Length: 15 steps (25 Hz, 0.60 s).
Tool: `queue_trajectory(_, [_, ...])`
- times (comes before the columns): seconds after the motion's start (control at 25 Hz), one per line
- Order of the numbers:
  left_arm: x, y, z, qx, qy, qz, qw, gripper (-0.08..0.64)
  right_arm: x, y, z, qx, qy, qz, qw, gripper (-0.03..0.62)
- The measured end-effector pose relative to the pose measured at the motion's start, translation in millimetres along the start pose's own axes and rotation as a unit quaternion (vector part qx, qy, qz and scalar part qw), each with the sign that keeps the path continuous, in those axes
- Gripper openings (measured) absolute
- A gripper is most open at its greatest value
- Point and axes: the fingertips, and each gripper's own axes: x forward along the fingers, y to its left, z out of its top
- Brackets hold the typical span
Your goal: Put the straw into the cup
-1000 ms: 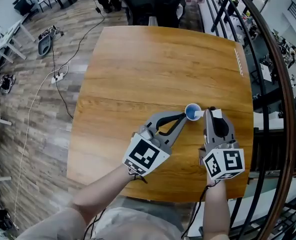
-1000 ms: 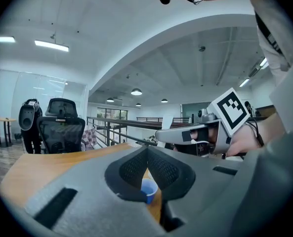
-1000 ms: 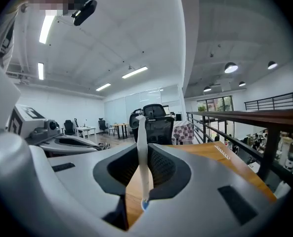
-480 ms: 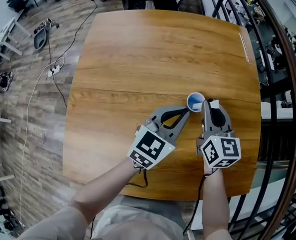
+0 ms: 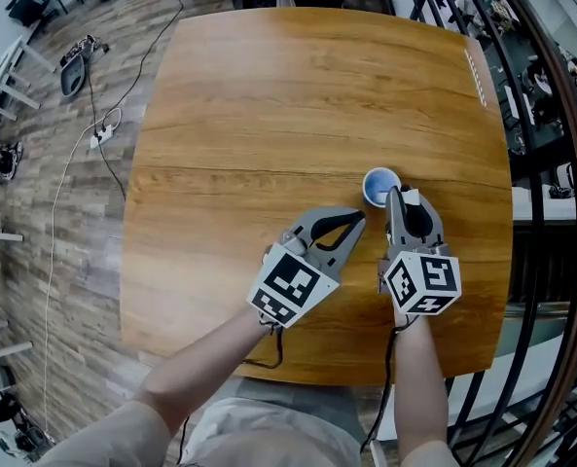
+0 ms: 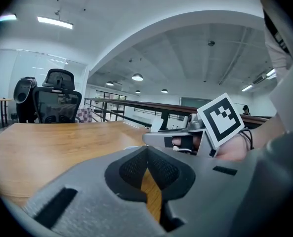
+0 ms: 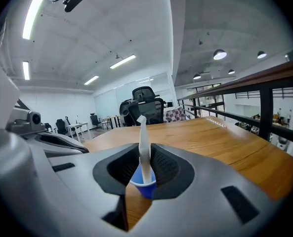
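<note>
- The round-cornered wooden surface (image 5: 269, 115) fills most of the head view. Plank floor (image 5: 45, 212) with loose cables lies to its left and a dark railing (image 5: 551, 163) to its right.
- A black office chair (image 6: 57, 100) stands beyond the far edge of the surface, seen in the left gripper view.
- The left gripper (image 5: 359, 220) is held low over the near half of the surface and angled toward the right gripper. Its jaws are pressed together with nothing between them, and only bare wood shows through the gap behind the pads. Its tips are near the cup but apart from it.
- The right gripper (image 5: 397, 197) is held just beside the left one and points away from the person, with its tips at the near rim of the cup. Its jaws are pinched on the straw.
- The small blue cup (image 5: 379, 185) stands upright on the right half of the surface, just ahead of the right jaws and open at the top.
- The white straw (image 7: 143, 147) stands nearly upright between the right jaws. Its bent top rises above the pads and its lower end reaches down inside the mouth of the cup (image 7: 143, 184).
</note>
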Motion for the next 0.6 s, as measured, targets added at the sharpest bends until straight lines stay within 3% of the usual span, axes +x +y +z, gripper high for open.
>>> queue_trajectory(0.08, [0.1,3.0,1.8,0.002,0.001,-0.002,1.0000,0.014,5.0,6.0,0.2,0.019,-0.002,0.022,1.000,0.078])
queue_trajectory(0.16, [-1.4,5.3,6.3,0.003,0.000,-0.002,1.0000,0.014,8.4,13.6,3.1,0.030,0.000,0.041,0.999,0.160])
queue_trajectory(0.2, [-2.9,5.9,9.8,0.004,-0.002,-0.001,1.0000,0.014,8.4,16.8,6.7,0.026,-0.001,0.044,0.999,0.171])
queue_trajectory(0.6, [-42.1,-12.1,57.7,-0.006,-0.033,0.002,0.9994,0.014,-33.5,45.3,66.4,-0.016,-0.045,0.043,0.998,0.173])
